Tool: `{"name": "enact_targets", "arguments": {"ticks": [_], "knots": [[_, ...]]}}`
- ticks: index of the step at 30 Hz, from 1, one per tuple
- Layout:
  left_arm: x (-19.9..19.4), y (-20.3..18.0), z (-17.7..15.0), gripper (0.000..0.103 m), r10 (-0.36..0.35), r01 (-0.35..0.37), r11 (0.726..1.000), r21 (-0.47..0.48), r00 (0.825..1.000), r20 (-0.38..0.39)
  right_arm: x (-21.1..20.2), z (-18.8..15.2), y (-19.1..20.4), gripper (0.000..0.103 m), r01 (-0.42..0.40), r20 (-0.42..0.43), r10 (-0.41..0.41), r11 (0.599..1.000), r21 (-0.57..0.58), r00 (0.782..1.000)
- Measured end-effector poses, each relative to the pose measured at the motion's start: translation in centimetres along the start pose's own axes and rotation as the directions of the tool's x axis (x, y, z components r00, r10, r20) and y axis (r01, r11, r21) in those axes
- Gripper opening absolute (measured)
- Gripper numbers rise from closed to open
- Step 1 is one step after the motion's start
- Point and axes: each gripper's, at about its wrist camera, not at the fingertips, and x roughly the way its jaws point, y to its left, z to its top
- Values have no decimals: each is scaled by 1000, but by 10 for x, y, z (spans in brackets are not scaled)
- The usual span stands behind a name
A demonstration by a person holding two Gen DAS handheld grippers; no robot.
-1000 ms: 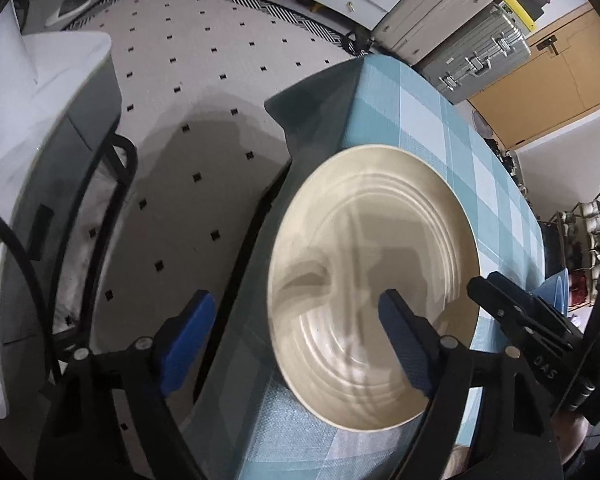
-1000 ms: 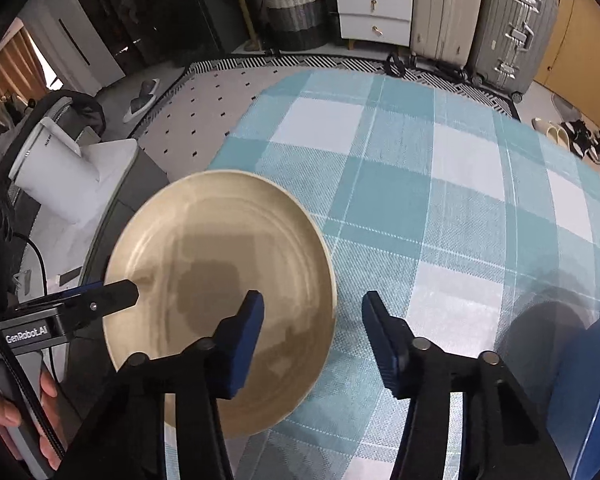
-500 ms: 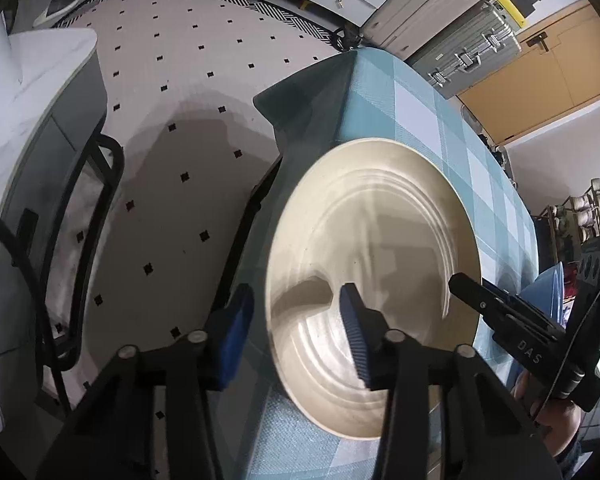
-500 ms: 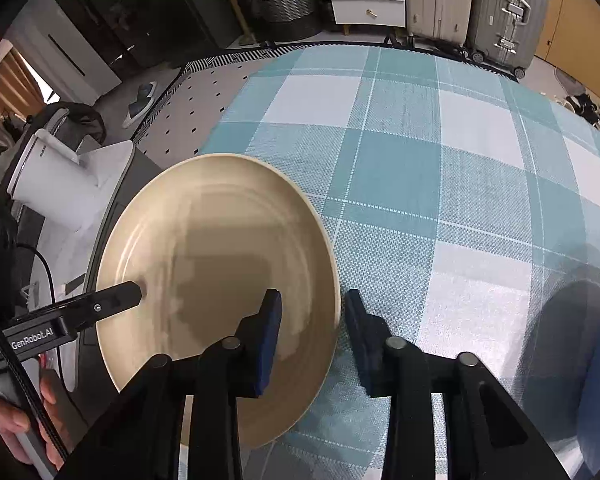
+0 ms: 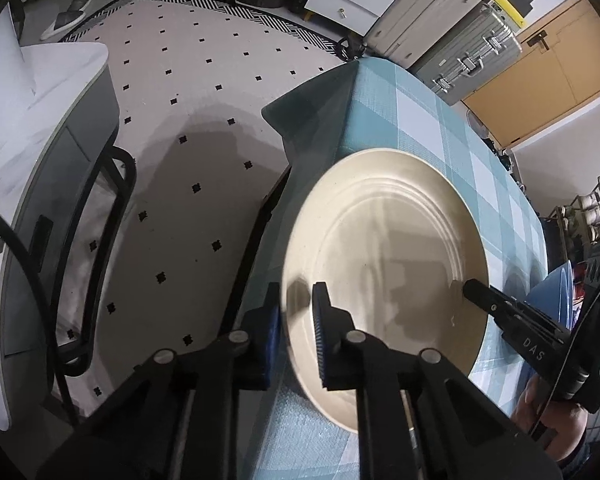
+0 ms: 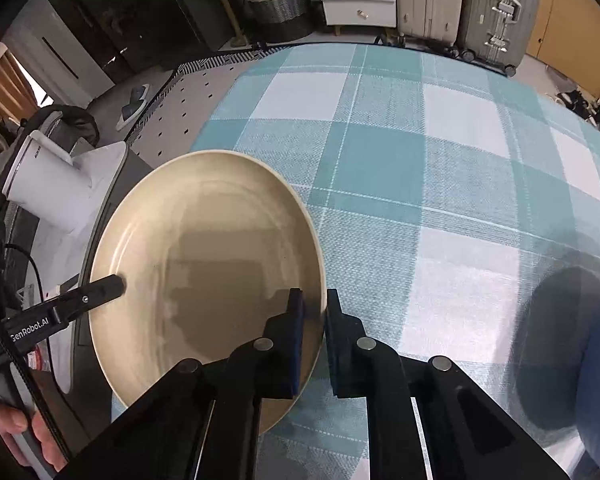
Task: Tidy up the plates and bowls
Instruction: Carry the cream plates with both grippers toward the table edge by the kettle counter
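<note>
**Two tongs, one plate: opposite rims pinched**

Both tongs sit on the same round cream ceramic plate (image 5: 384, 280), at opposite edges. Left tongs (image 5: 296, 320) are nearly shut, with the left-hand rim between the blue pads: one pad under and outside the edge, one on the inner face. Right tongs (image 6: 314, 316) are closed just as far on the right-hand rim, which runs through the narrow gap. Each looks clamped on the rim, though actual pad contact is hard to confirm.

Plate location: at the near-left corner of the desk with the teal-and-white checked cloth (image 6: 420, 168), its left edge at or slightly past the desk edge above the dotted floor (image 5: 188, 128). I can't tell if it's lifted or resting.

Key relation: the plate lies between the tongs, so the grip line runs across its diameter, left to right. Neither side is nearer. My read is that any lift must rise evenly on both sides or the plate tips.

Blue dish (image 5: 556, 292) sits to the right, likely the stacking target, well apart from the cream plate.
</note>
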Motion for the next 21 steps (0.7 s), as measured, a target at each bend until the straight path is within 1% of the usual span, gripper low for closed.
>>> {"name": "enact_targets", "arguments": {"ticks": [8, 11, 14, 18, 21], "knots": [[-6, -2, -8, 12, 5, -5, 1000, -16, 1000, -1, -14, -9, -6, 8, -10, 15, 10, 1000, 15, 1000], [-11, -3, -14, 12, -13, 14, 999, -40, 1000, 21, -21, -14, -10, 8, -16, 17, 15, 1000, 25, 1000], [-11, -5, -23, 12, -25, 26, 998, -64, 999, 28, -27, -20, -14, 7, -10, 4, 10, 999, 33, 1000], [-12, -16, -33, 12, -6, 7, 999, -36, 1000, 24, -35, -30, -19, 7, 1, 0, -1, 999, 35, 1000], [-16, -22, -38, 12, -10, 10, 999, -30, 1000, 25, -40, -38, -23, 7, 5, 0, -5, 999, 36, 1000]]}}
